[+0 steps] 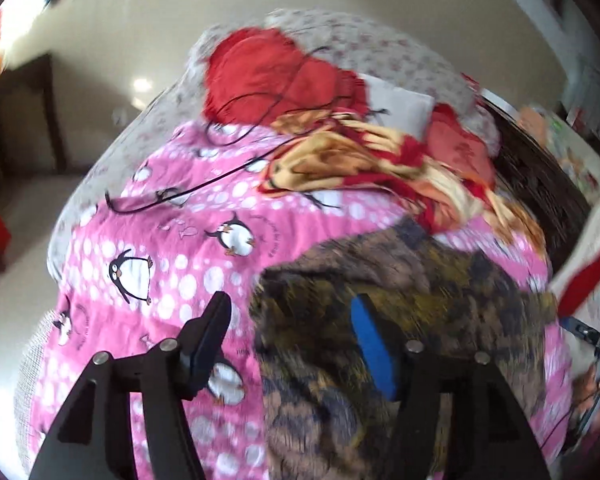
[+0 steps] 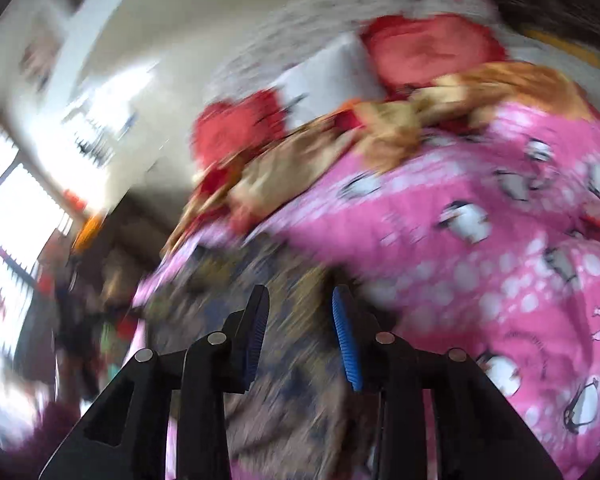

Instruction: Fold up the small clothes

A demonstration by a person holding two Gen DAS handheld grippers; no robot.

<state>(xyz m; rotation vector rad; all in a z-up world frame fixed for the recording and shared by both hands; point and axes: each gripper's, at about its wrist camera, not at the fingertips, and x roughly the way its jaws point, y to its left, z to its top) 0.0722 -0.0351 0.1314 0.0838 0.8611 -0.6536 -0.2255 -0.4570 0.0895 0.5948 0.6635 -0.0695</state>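
Observation:
A small brown, olive and dark patterned garment (image 1: 380, 312) lies on a pink penguin-print bedspread (image 1: 156, 248). My left gripper (image 1: 290, 316) is open above the garment's left edge, one finger over the bedspread, the blue-padded finger over the garment. In the blurred right wrist view the same garment (image 2: 292, 380) lies under my right gripper (image 2: 300, 308), whose jaws stand apart with nothing seen between them. The bedspread (image 2: 480, 272) fills the right side there.
A red and tan blanket (image 1: 380, 160) is bunched behind the garment, with red cloth (image 1: 276, 76) and a black cable (image 1: 204, 184) beyond. A grey floral sheet (image 1: 380, 44) covers the far bed. Dark furniture (image 1: 540, 184) stands at right. A window (image 2: 16, 208) is at left.

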